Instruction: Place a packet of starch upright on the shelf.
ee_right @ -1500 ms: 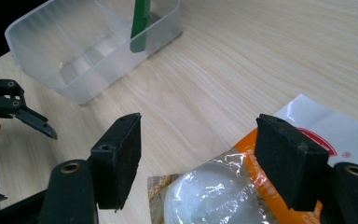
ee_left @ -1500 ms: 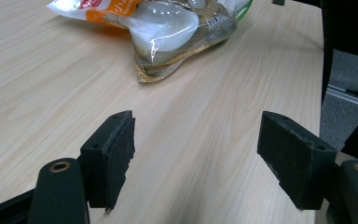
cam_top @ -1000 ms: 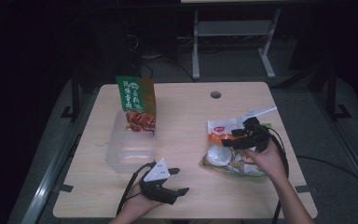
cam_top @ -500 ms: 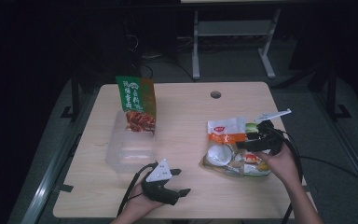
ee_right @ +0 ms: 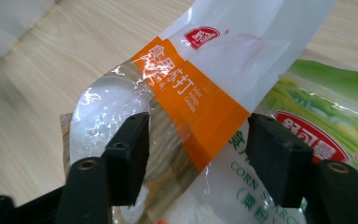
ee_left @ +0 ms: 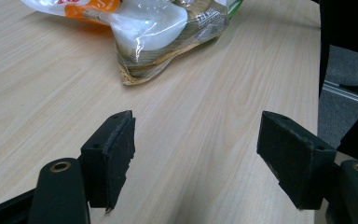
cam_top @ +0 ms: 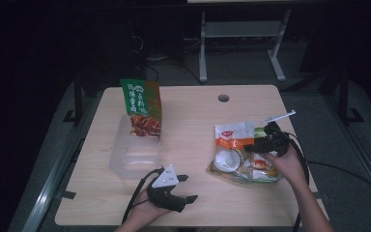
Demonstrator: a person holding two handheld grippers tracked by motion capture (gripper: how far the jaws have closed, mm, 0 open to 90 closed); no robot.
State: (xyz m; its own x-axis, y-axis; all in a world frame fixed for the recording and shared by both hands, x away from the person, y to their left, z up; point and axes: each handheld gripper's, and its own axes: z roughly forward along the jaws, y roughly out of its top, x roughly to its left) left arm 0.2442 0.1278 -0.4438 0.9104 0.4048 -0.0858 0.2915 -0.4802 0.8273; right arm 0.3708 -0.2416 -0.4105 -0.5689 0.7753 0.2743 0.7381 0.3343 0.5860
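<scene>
- So the right gripper (ee_right: pixel 193 154) hovers over the orange-banded bag (ee_right: pixel 191 105) at centre frame — jaws have just been closing, bag between them, not pinched yet.
- Left gripper (ee_left: pixel 196 154) sits wide open, holding nothing, bottom centre.

Dim lab or workshop, bare wooden table (cam_top: pixel 193 116) with cable hole (cam_top: pixel 223 98), metal-framed stand (cam_top: pixel 239 36) behind, cables on floor
</scene>
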